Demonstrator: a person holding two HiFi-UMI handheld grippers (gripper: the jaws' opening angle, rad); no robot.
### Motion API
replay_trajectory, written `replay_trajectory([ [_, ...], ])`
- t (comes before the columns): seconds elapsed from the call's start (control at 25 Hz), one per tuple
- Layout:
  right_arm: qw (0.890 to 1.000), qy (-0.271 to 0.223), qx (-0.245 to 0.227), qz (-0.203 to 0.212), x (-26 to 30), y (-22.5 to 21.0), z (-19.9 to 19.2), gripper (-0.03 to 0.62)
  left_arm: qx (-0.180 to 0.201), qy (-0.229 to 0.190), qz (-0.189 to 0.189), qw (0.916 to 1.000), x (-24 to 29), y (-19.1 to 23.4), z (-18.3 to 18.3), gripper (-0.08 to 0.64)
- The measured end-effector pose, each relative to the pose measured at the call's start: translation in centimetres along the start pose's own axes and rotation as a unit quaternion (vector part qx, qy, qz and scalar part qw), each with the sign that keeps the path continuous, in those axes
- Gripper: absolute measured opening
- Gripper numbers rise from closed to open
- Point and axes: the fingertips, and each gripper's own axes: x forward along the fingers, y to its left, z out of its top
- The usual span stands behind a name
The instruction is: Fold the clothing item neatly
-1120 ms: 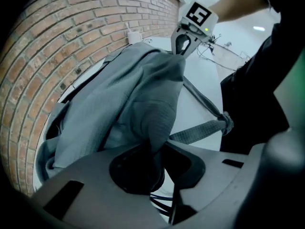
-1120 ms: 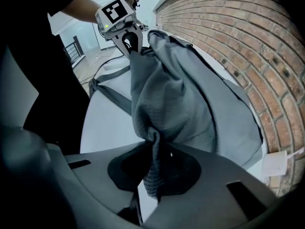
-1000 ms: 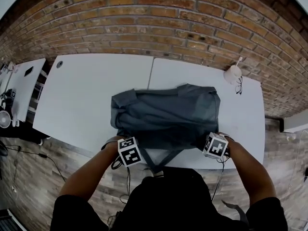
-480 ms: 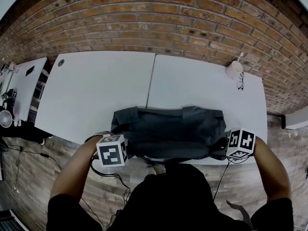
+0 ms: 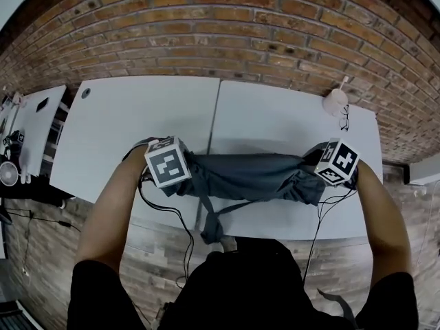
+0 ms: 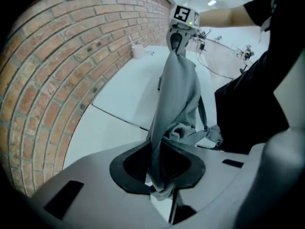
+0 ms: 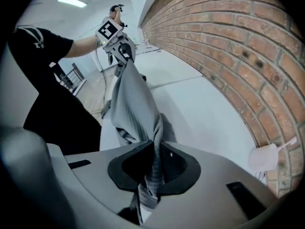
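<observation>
The person (image 5: 254,287), in a black top, stands at the near edge of the white table (image 5: 124,129) with both forearms extended over it. A narrow strip (image 5: 210,222) of fabric hangs from the garment past the near table edge. It ends in a bunched tip in front of the person's torso.

The left gripper (image 6: 159,187) is clamped on one end of the dark grey clothing item (image 5: 251,177). The fabric runs down between its jaws and is pinched there. The right gripper (image 7: 147,190) is clamped on the opposite end, with the fabric gathered into a narrow fold between its jaws.

The clothing item spans left to right between the two grippers as a stretched band, raised over the near half of the table. It bunches just below the right gripper. Whether its lower edge touches the table cannot be told.

At the far right corner of the table stands a white cup (image 5: 333,104) with a stick in it. A pair of glasses (image 5: 342,120) lies just beside it on the near side. A brick wall (image 5: 227,33) runs behind the far table edge. A second white table (image 5: 34,126) stands apart at the far left, above a wood-pattern floor (image 5: 41,253).
</observation>
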Motion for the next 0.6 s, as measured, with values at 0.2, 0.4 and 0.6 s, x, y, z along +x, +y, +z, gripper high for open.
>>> replay_trajectory([
  [0.2,0.996,0.063,0.013,-0.055,6.8,-3.4,-2.0,0.040,-0.059,0.051,-0.009,0.9969,8.2,2.5,-2.1,0.055],
  [0.4,0.996,0.033,0.058,-0.067,10.7,-3.9,-3.2,0.039,-0.180,0.014,-0.042,0.9828,12.4,3.0,-2.9,0.046],
  [0.6,0.993,-0.001,0.114,-0.037,10.5,-4.0,-4.0,0.040,-0.181,0.015,-0.061,0.9814,12.5,2.7,-2.5,0.046],
])
